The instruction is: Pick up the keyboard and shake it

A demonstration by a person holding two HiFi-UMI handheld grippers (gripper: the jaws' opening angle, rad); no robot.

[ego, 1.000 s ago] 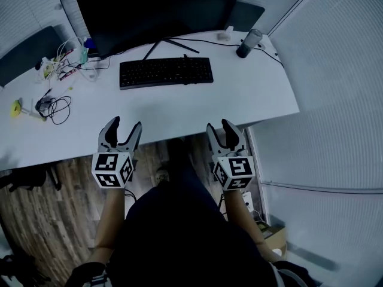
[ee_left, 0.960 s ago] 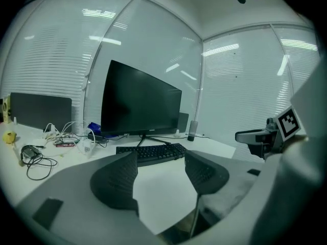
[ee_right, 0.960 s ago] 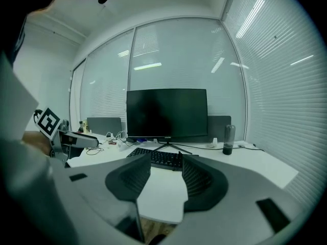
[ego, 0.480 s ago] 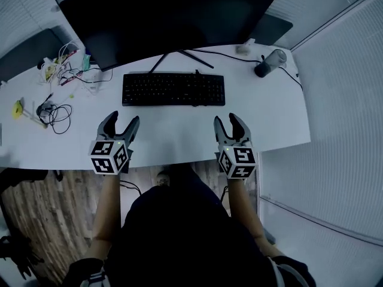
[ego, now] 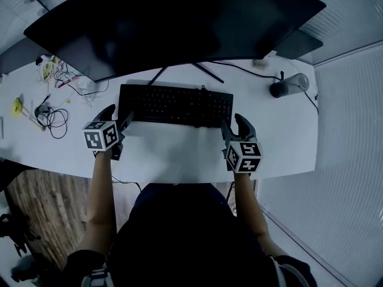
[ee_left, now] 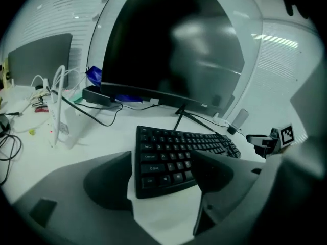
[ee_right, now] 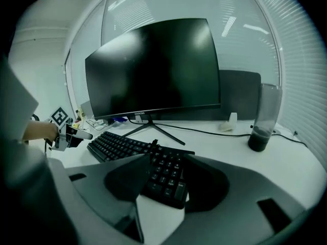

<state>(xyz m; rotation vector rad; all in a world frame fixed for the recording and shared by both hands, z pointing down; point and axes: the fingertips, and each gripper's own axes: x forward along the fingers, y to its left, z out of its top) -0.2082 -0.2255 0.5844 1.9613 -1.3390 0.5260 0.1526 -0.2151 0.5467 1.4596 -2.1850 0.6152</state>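
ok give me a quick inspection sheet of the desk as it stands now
surface: white desk, bare in front of the keyboard
job's things: black keyboard flat on the desk, not lifted
clutter: dark tumbler back right; yellow item far left
grippers: left gripper open, jaws just been opening, keyboard's left end ahead in the gap, ungripped; right gripper open at the right end, ungripped
cables: coiled black cable left; thin cable behind the keyboard
surroundings: dark monitor, wood floor, blinds
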